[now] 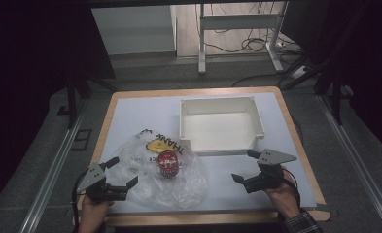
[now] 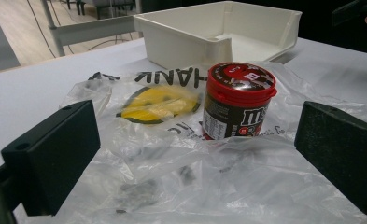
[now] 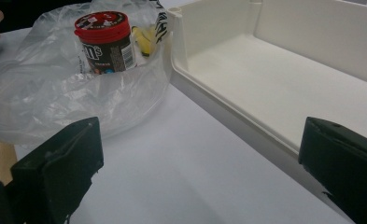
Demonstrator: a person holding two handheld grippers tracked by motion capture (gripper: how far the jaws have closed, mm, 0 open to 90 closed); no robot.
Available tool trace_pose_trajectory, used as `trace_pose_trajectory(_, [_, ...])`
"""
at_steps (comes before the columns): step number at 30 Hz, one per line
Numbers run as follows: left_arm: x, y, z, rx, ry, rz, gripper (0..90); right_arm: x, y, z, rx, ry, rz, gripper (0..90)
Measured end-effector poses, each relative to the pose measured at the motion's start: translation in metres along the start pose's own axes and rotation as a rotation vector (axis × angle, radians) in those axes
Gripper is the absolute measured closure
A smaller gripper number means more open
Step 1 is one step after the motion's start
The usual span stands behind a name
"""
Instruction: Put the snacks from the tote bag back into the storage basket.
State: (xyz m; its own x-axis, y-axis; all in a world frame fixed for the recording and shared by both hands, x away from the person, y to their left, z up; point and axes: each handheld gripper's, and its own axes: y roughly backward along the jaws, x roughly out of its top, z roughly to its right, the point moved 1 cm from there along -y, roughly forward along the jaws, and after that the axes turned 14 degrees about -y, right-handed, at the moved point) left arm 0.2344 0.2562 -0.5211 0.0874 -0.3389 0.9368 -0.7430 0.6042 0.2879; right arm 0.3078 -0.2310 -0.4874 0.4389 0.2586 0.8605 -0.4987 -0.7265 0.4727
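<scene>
A red-lidded candy jar (image 1: pixel 168 164) (image 2: pixel 237 101) (image 3: pixel 106 42) stands upright on a crumpled clear plastic bag (image 1: pixel 165 178) (image 2: pixel 181 177) (image 3: pixel 55 88) printed with a yellow smiley. My left gripper (image 1: pixel 124 172) (image 2: pixel 197 163) is open at the bag's front left edge, its jaws wide either side of the plastic, nothing held. My right gripper (image 1: pixel 246 166) (image 3: pixel 200 172) is open over bare table, right of the bag and just in front of the white tray (image 1: pixel 259 121) (image 2: pixel 181 44) (image 3: pixel 228 112).
The white tray is empty and sits at the back right of the white table top (image 1: pixel 135 114). The table's wooden edge (image 1: pixel 213 217) runs along the front. A metal frame and cables (image 1: pixel 237 43) stand on the floor beyond.
</scene>
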Motion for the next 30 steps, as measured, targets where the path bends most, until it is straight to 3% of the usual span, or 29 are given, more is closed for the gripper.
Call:
trace_pose_trajectory(14, [0.001,-0.001,0.002,0.002,-0.036,-0.012,0.1,0.004,-0.009,-0.004,0.041,0.003,-0.003,0.1])
trace_pose_trajectory(23, [0.003,-0.002,0.005,0.005,-0.077,-0.023,0.0,0.007,-0.013,-0.004,0.078,-0.028,0.009,0.1])
trace_pose_trajectory(30, [0.003,-0.002,0.005,0.011,-0.078,-0.029,0.0,0.009,-0.017,-0.007,0.086,-0.016,0.004,0.0])
